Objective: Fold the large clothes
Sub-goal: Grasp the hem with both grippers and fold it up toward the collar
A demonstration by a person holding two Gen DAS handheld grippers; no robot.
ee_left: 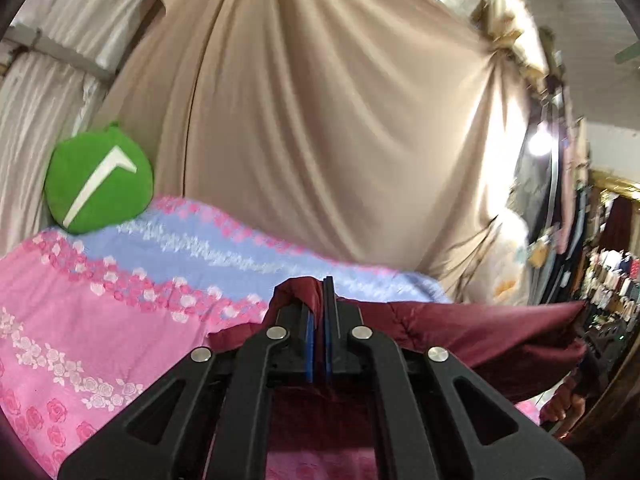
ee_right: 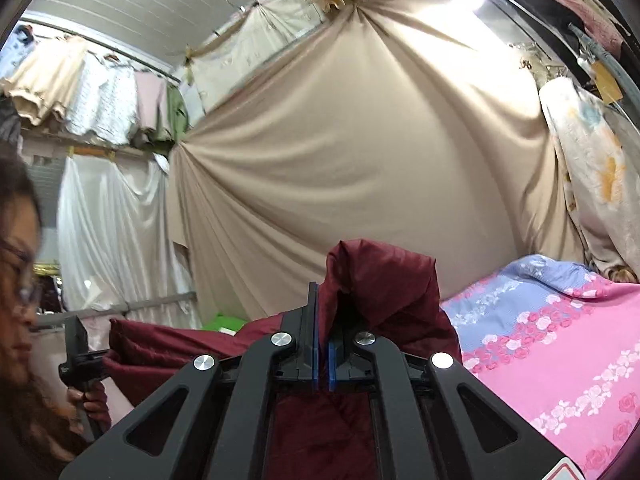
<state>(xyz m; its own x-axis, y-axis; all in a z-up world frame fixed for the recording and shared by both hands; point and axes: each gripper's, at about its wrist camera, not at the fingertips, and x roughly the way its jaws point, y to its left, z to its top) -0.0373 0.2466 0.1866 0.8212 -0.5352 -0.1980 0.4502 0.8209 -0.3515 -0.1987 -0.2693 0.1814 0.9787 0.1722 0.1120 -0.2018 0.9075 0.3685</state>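
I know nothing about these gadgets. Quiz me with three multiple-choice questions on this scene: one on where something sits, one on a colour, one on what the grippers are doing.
1. Where is the green cushion?
A. on the bed against the curtain
B. hung from the ceiling
C. in a gripper

2. What colour is the held garment?
A. white
B. dark red
C. yellow

3. The left gripper and right gripper are:
A. both wide open
B. one open
C. both shut on the garment

Answers: 1 A, it rests on the flowered bedspread; 2 B, maroon cloth; 3 C, cloth is pinched in each.

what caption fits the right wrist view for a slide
Right gripper shut on a maroon quilted garment, lifted above the pink rose-print bedspread before a beige curtain.
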